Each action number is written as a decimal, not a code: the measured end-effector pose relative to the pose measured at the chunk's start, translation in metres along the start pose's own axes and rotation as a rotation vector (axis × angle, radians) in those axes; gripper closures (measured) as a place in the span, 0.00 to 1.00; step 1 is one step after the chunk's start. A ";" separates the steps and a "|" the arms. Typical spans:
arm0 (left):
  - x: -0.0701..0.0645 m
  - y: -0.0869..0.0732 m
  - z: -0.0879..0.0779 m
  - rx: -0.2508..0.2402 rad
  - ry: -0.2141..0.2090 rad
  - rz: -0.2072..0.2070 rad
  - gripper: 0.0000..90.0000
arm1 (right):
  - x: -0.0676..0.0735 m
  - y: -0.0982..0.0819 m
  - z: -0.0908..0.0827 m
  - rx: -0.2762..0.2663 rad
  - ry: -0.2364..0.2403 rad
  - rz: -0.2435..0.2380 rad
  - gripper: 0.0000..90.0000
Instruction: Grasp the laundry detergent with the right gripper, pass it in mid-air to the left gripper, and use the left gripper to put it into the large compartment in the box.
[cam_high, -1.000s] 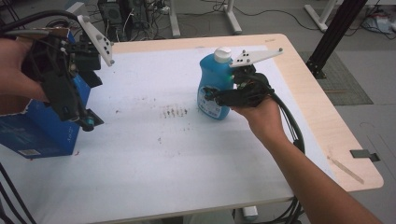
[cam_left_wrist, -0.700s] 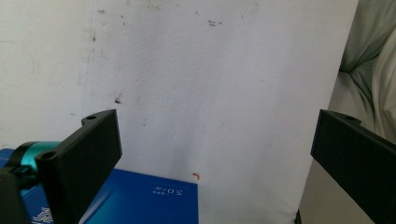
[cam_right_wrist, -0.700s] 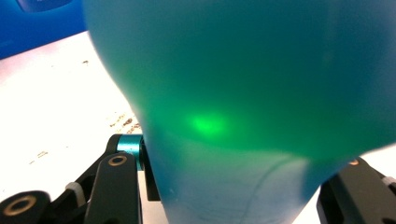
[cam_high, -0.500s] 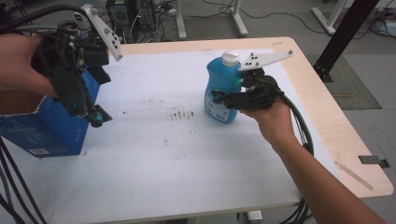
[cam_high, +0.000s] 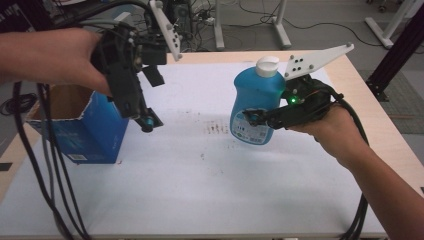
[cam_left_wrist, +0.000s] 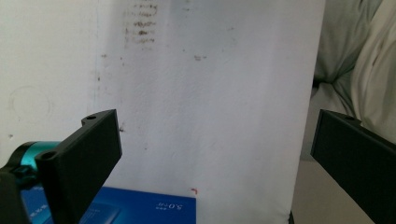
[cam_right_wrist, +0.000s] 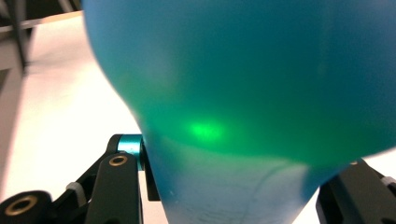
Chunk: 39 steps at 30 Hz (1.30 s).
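A blue detergent bottle (cam_high: 256, 97) with a white cap is held near upright just above the white mat (cam_high: 200, 190), right of centre. My right gripper (cam_high: 260, 119) is shut on the bottle's lower body from the right. In the right gripper view the bottle (cam_right_wrist: 243, 79) sits close up, with a black jaw pressed against each side of it at my right gripper (cam_right_wrist: 238, 191). My left gripper (cam_high: 147, 122) points down over the mat beside an open blue cardboard box (cam_high: 82, 132). In the left gripper view my left gripper (cam_left_wrist: 219, 140) stands open with nothing between its jaws.
The blue box stands at the mat's left edge with its top flaps open, and its corner (cam_left_wrist: 140, 210) lies under the left jaw. Dark smudges (cam_high: 217, 127) mark the mat's middle. Cables (cam_high: 40, 165) hang from the left gripper. The wooden table edge (cam_high: 395, 135) runs along the right.
Both hands have risen. The right gripper has lifted the blue bottle off the mat. The left gripper has moved up beside the box, still open.
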<state>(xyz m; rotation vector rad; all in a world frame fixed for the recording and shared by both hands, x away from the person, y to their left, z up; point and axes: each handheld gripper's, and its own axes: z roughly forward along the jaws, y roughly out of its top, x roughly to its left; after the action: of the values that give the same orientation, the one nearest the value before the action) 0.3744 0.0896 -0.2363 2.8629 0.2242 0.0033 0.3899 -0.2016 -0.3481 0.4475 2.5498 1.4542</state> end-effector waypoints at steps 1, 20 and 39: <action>-0.001 0.002 -0.002 -0.001 -0.001 0.006 0.02 | 0.002 0.003 0.001 0.001 0.018 -0.003 0.51; -0.008 0.032 -0.009 0.005 -0.014 0.055 0.02 | 0.032 0.043 0.032 0.061 0.236 -0.152 0.51; -0.012 0.046 -0.010 -0.011 -0.012 0.067 0.02 | 0.050 0.066 0.063 0.088 0.325 -0.210 0.51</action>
<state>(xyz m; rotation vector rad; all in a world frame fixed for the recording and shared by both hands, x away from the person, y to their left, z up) 0.3690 0.0470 -0.2139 2.8577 0.1257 0.0000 0.3733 -0.1017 -0.3235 -0.0548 2.8113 1.4425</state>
